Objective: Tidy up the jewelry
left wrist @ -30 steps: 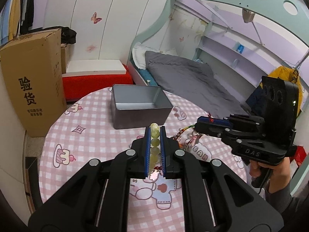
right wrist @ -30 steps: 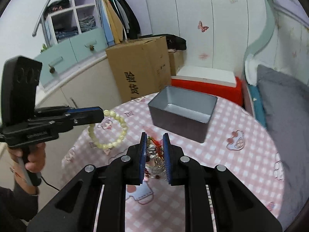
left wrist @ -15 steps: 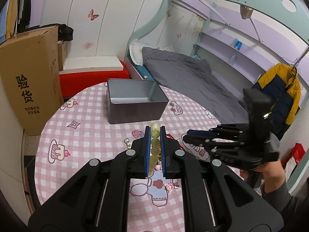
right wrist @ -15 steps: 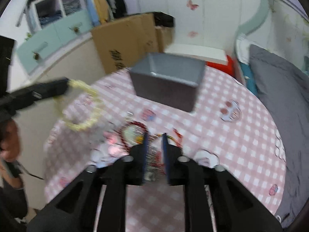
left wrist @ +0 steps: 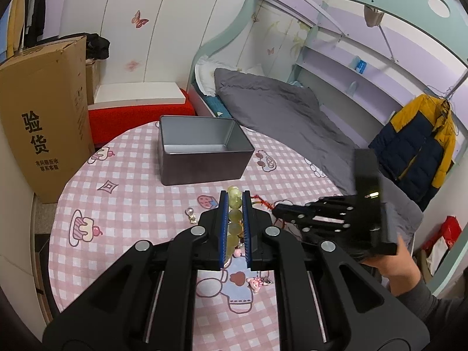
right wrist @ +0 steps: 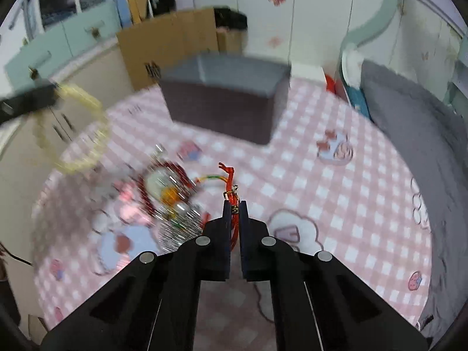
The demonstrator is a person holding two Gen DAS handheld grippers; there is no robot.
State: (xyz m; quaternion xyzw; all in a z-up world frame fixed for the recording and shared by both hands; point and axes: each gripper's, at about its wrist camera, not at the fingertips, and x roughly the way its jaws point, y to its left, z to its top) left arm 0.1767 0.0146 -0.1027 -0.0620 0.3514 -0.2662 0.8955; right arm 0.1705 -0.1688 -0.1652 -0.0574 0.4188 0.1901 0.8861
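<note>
My left gripper is shut on a bracelet of pale yellow-green beads, held above the pink checked table. In the right wrist view the same bracelet hangs blurred at the left. My right gripper is low over the table, its jaws shut on a red cord bracelet whose end sticks out past the tips. In the left wrist view the right gripper lies to the right, held by a hand. An open grey tin box stands at the far side of the table.
A blurred heap of jewelry lies left of the right gripper. A small silver charm and a pink charm lie on the cloth. A cardboard box stands at the left and a bed with grey bedding at the right.
The right gripper has dropped toward the table, opened briefly, then closed on the red cord. The left gripper has kept still with the bead bracelet.
</note>
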